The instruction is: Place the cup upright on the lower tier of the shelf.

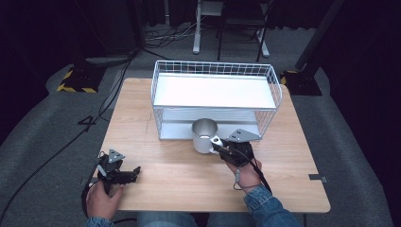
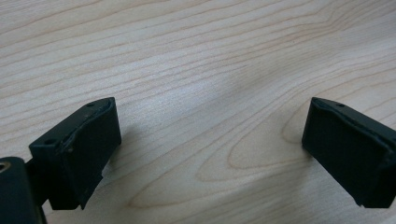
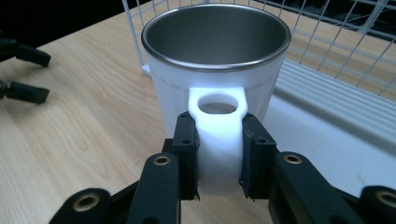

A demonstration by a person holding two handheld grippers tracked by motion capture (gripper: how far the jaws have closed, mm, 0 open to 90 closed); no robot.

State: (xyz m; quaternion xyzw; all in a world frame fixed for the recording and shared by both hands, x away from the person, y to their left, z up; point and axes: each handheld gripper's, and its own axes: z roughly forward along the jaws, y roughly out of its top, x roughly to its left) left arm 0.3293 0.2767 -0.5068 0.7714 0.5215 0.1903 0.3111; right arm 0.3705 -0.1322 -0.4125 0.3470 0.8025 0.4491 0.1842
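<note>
A person sits at the near edge of a light wooden table (image 1: 165, 189), both forearms in denim sleeves reaching in from the bottom of the high view. The left hand (image 1: 101, 198) rests at the table's near left corner and holds the left gripper (image 1: 137, 170) low over the wood, pointing to the right; in the left gripper view its two black jaws stand wide apart with bare wood grain between them. The right hand (image 1: 246, 176), farther in and right of centre, angles its forearm up and leftward, and holds the right gripper (image 1: 216, 143) level just above the table. Its jaws are closed on the white handle (image 3: 219, 140) of a mug (image 1: 204, 135), pinching it from both sides, as the right gripper view shows. The mug is white outside with a shiny steel lining and rim, upright, near the middle of the table. Just beyond it stands a white wire rack (image 1: 215, 97) with a solid white shelf on top and a slatted lower tier, its open front facing the mug. Past the table lie grey carpet, black cables (image 1: 56, 151), and the legs of a chair (image 1: 241, 28) and a stand against a dark background.
</note>
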